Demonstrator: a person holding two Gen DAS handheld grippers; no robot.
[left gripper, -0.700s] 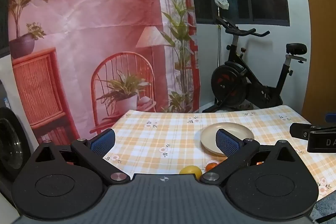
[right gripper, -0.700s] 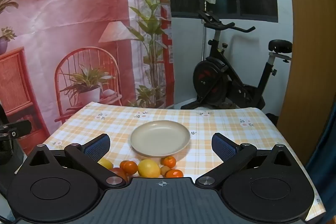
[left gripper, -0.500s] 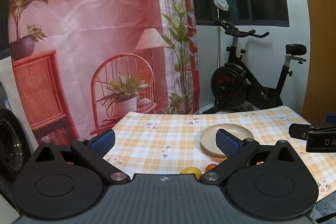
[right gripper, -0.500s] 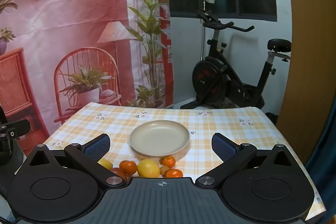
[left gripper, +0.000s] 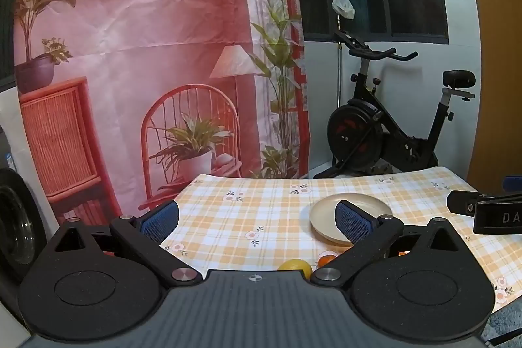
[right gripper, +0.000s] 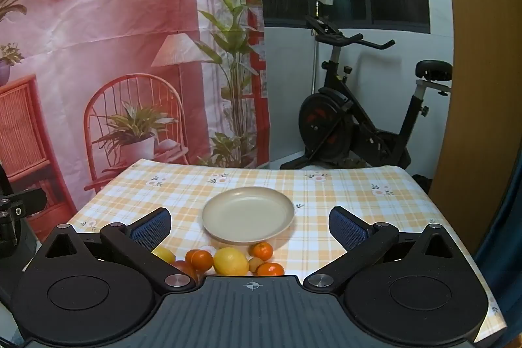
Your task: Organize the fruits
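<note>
oranges and lemons (right gripper: 230, 260) cluster at six o'clock of the round beige plate (right gripper: 248, 214) in the right wrist view; the left wrist view hides most. left gripper (left gripper: 257, 219) and right gripper (right gripper: 249, 225) both gape, empty.

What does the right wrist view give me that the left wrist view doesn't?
Only the right wrist view shows the whole fruit cluster: big lemon, tangerines, a small brownish fruit, plus the whole plate, with no fruit on it.

Only the left wrist view shows the right tongs from the side and a dark round appliance door at far left.

Both show the checked tablecloth, the exercise bike, the printed backdrop, and open tongs holding nothing, left tongs included.
</note>
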